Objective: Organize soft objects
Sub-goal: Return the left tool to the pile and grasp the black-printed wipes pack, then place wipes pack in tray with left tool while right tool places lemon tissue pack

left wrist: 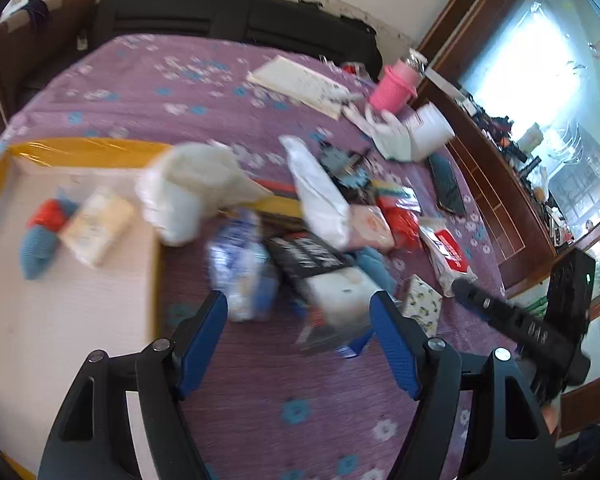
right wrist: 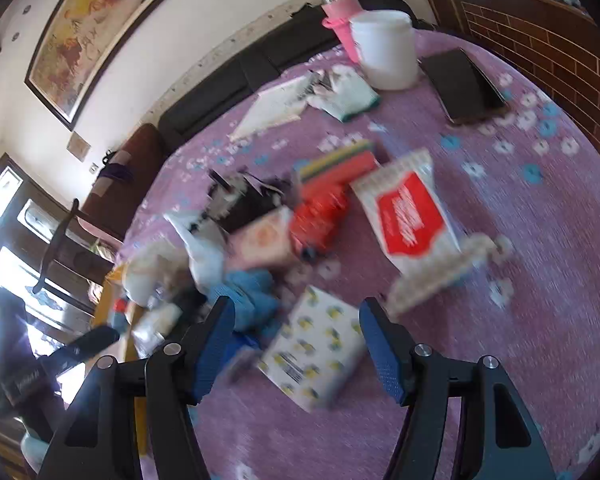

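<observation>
A heap of soft things lies on the purple flowered cloth (left wrist: 172,80). My left gripper (left wrist: 300,316) is open and empty, just short of a blue-white plastic pack (left wrist: 240,268) and a black-white pack (left wrist: 324,276). A yellow-edged box (left wrist: 80,320) at left holds a blue-red knitted toy (left wrist: 40,236) and a pale tissue pack (left wrist: 96,224); a white bag (left wrist: 188,192) hangs over its corner. My right gripper (right wrist: 296,320) is open and empty over a lemon-print tissue pack (right wrist: 320,348), beside a blue cloth (right wrist: 248,288). A red-white wipes pack (right wrist: 412,216) lies further right.
A pink cup (left wrist: 392,84), a white tub (right wrist: 384,48), a booklet (left wrist: 300,80), a glove (left wrist: 388,136) and a dark phone (right wrist: 464,84) lie at the far side. A dark sofa (left wrist: 220,16) stands behind. A wooden cabinet (left wrist: 496,184) runs along the right.
</observation>
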Demonstrator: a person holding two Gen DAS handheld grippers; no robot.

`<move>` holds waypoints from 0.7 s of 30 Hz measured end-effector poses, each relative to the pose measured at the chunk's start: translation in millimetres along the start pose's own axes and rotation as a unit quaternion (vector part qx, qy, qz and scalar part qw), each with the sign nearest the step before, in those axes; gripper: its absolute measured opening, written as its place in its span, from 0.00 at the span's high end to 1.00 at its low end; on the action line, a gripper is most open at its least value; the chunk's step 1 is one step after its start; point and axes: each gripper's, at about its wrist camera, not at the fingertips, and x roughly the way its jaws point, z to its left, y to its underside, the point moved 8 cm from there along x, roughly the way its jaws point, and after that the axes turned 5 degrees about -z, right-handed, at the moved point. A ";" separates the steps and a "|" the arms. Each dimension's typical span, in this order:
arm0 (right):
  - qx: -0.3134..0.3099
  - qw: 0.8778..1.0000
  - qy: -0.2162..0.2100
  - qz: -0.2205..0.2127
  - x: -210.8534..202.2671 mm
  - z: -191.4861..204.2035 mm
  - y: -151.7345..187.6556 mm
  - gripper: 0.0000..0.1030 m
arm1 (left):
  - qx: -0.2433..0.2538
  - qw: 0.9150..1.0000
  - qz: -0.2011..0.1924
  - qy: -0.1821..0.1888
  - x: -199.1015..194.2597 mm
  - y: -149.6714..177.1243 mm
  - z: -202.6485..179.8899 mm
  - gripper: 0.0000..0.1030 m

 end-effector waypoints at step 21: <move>-0.067 0.994 0.075 0.030 45.8 14.6 24.0 0.45 | 0.056 0.998 -0.005 -0.027 13.2 24.5 -20.7 0.63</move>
